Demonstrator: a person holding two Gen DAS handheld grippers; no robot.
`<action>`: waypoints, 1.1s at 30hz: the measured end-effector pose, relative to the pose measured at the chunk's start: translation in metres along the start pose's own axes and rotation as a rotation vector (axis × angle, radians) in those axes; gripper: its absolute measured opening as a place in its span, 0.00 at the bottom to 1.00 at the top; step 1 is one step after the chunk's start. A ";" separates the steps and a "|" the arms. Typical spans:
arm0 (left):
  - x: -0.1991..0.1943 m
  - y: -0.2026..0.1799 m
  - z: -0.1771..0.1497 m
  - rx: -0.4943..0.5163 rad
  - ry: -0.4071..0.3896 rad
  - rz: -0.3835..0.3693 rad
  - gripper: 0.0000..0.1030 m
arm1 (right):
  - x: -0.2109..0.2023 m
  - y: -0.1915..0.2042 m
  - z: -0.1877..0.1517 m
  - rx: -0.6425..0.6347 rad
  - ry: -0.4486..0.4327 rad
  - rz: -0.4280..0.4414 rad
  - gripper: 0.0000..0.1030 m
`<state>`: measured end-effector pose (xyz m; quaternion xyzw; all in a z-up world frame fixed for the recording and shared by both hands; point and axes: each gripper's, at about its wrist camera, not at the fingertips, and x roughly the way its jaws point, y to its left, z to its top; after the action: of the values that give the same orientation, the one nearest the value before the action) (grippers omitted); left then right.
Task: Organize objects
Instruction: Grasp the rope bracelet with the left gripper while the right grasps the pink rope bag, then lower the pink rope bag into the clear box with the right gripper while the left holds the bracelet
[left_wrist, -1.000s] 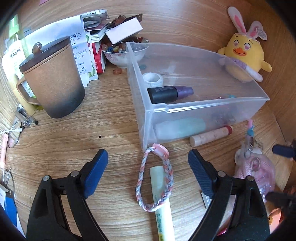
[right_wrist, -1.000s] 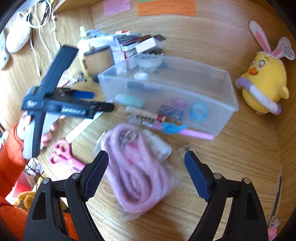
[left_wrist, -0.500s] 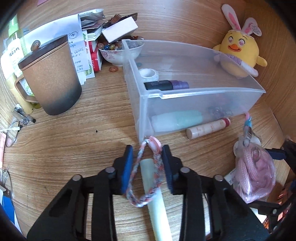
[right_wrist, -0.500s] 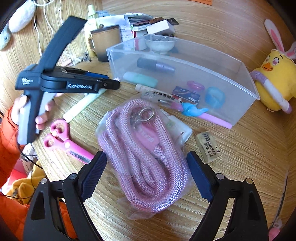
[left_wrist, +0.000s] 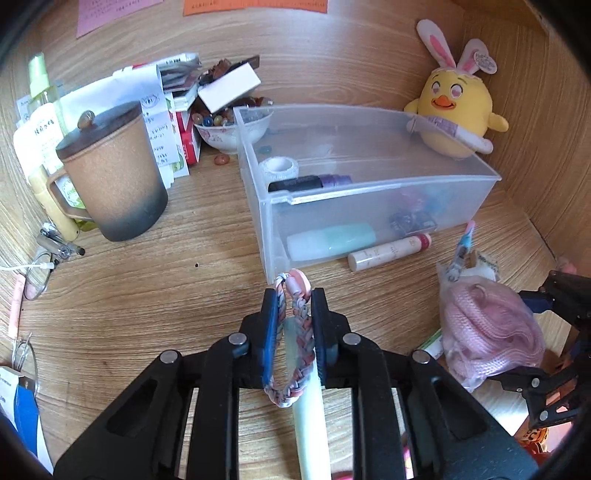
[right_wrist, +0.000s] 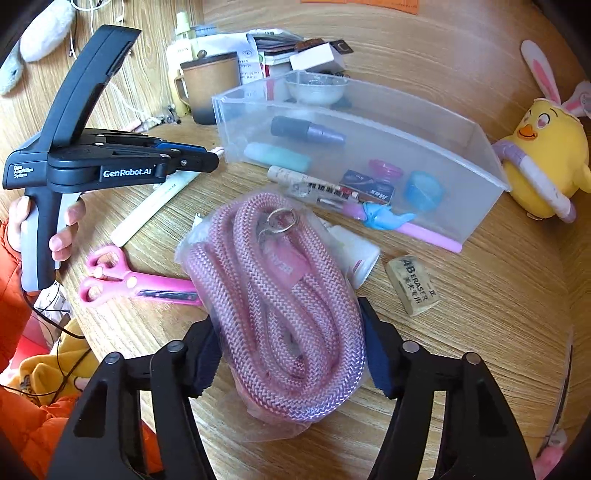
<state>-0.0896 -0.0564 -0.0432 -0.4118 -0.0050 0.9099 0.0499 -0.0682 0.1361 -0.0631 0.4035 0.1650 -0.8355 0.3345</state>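
My left gripper (left_wrist: 295, 299) has its jaws closing on a pink and blue braided bracelet (left_wrist: 301, 332), with both pads pressing its sides. The bracelet is lifted a little above a pale green tube (left_wrist: 308, 424) that lies on the wooden desk. Just beyond stands the clear plastic bin (left_wrist: 369, 206), which holds a purple bottle (left_wrist: 310, 181) and a tape roll (left_wrist: 277, 167). My right gripper (right_wrist: 290, 332) is closing around a pink rope in a plastic bag (right_wrist: 273, 280), and its pads touch the bag's sides. A hand holds the left gripper (right_wrist: 214, 158) at the left of the right wrist view.
A brown lidded mug (left_wrist: 110, 173), a bowl of beads (left_wrist: 229, 133) and stacked papers stand at the back left. A yellow plush chick (left_wrist: 458, 110) sits behind the bin. Pink scissors (right_wrist: 129, 282), an eraser (right_wrist: 412, 284) and a cream tube (left_wrist: 389, 249) lie on the desk.
My left gripper went from wide open to closed on the bracelet and rose slightly with it. My right gripper's jaws narrowed onto the bagged rope.
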 end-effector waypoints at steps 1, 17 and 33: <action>-0.004 0.000 0.001 -0.002 -0.010 -0.004 0.17 | -0.003 0.000 0.001 0.003 -0.009 0.002 0.57; -0.053 -0.011 0.026 0.002 -0.159 -0.047 0.17 | -0.039 -0.003 0.016 0.032 -0.120 0.025 0.44; -0.079 -0.017 0.049 -0.004 -0.258 -0.087 0.14 | -0.072 -0.020 0.049 0.083 -0.284 0.007 0.42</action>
<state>-0.0728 -0.0454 0.0488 -0.2907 -0.0309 0.9523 0.0874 -0.0773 0.1546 0.0241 0.2953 0.0797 -0.8892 0.3403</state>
